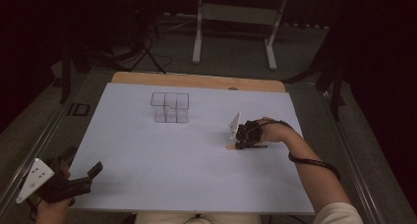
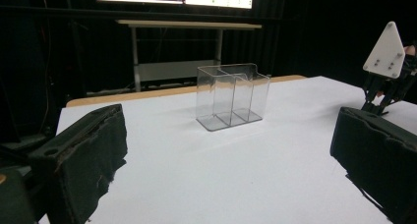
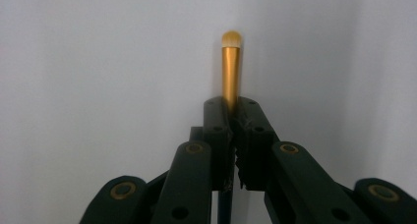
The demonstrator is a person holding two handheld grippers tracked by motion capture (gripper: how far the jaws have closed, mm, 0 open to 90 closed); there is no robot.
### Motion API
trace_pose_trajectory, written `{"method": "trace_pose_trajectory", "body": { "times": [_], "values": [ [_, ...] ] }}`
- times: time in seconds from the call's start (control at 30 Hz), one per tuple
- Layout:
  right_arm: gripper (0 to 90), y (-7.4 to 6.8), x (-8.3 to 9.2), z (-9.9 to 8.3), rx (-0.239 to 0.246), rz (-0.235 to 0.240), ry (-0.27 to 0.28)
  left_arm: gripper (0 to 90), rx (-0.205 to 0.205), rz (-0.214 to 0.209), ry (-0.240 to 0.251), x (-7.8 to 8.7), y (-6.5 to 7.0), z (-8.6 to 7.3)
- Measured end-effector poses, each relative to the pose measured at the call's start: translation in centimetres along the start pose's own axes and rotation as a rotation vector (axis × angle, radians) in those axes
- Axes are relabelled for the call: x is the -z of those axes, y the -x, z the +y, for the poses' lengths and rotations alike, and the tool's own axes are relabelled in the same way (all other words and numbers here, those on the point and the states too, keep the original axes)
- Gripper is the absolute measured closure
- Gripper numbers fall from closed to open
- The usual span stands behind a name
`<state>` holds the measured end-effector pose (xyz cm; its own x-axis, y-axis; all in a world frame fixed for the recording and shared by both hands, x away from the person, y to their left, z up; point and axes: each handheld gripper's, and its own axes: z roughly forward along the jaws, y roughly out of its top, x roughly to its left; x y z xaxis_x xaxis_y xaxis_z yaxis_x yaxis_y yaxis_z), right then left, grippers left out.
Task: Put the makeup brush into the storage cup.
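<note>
Left tool [image 1: 78,177]: nearest the high camera, at the near left corner of the counter, held in a hand [image 1: 49,209]; its two black padded jaws stand wide apart with nothing between them, and in the left gripper view they frame bare white surface.
Counter [image 1: 196,175]: covered by a white sheet, with a strip of light wood showing along the far edge.
Clear organizer [image 1: 170,107]: a transparent plastic box split into compartments, upright on the far left-centre part of the counter, well apart from both tools; in the left gripper view [image 2: 231,95] its dividers show and it looks empty.
Right tool [image 1: 235,144]: at the right-centre of the counter, held by the person's right hand [image 1: 275,131], pointed down toward the sheet; its jaws are clenched on the brush.
Brush [image 3: 230,67]: a slim gold handle ending in a small rounded tan tip, sticking out past the closed jaws just above the white sheet in the right gripper view; whether it touches the sheet cannot be told. In the high view a small orange bit [image 1: 230,147] shows at the jaw tips.
</note>
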<state>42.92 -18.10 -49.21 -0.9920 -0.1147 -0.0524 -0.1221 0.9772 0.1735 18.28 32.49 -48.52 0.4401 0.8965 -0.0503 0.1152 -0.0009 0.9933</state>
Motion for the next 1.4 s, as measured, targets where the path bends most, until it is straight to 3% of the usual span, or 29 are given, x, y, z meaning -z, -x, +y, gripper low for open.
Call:
{"method": "trace_pose_trajectory", "body": {
  "times": [0.23, 0.37, 0.5, 0.53, 0.57, 0.83, 1.0, 1.4],
  "values": [
    [84.2, 0.1, 1.3, -0.1, -0.039, -0.024, 0.017, 1.5, -0.001, -0.001, 0.001, 0.0, 0.0, 0.0],
    [84.2, 0.1, 2.2, -0.2, -0.062, -0.039, 0.055, 1.5, -0.002, -0.002, 0.002, 0.0, 0.1, 0.1],
    [84.2, 0.0, 3.1, -0.4, -0.13, -0.04, 0.124, 1.5, -0.001, -0.002, 0.005, 0.0, 0.1, 0.1],
    [84.2, 0.0, 3.1, -0.4, -0.13, -0.04, 0.124, 1.5, -0.001, -0.002, 0.005, 0.0, 0.1, 0.1],
    [84.1, -0.1, 3.3, -0.4, -0.162, -0.038, 0.133, 1.5, -0.001, -0.002, 0.005, 0.0, 0.1, 0.1],
    [84.2, -0.5, 4.1, -0.6, -0.201, -0.035, 0.179, 1.5, 0.0, -0.004, 0.005, -0.1, 0.1, 0.1],
    [84.2, -1.1, 4.9, -0.8, -0.225, -0.052, 0.285, 1.5, -0.002, -0.006, 0.006, -0.2, 0.2, 0.2],
    [84.2, -1.8, 5.8, -1.1, -0.304, -0.098, 0.457, 1.5, 0.005, -0.008, 0.006, -0.1, 0.2, 0.2]
  ]
}}
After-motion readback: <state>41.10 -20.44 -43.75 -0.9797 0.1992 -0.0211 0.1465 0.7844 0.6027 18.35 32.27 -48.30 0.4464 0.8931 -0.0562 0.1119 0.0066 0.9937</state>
